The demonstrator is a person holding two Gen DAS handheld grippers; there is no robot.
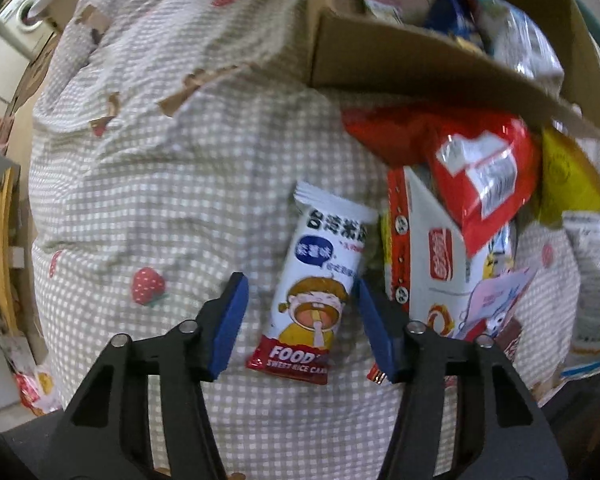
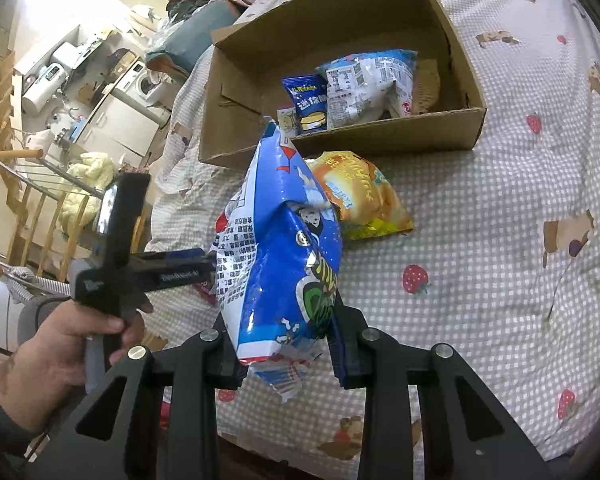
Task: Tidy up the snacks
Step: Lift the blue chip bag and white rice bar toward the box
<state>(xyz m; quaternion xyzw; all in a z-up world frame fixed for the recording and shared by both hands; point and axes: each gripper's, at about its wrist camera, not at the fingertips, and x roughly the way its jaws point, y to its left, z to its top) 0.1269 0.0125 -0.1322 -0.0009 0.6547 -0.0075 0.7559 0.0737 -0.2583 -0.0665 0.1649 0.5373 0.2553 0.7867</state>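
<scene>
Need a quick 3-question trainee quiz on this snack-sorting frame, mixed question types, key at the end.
1. True or false: the right gripper is shut on the blue snack bag.
2. The white rice cake packet between the left gripper's fingers lies: A) inside the cardboard box, B) on the checked bedcover, C) on the orange snack bag.
3. Fill in: the orange snack bag lies ____ the cardboard box, on the bedcover.

Key
1. True: both pads press the bag, which is lifted.
2. B: the left pads do not yet press it.
3. Outside, just in front of its near wall.
</scene>
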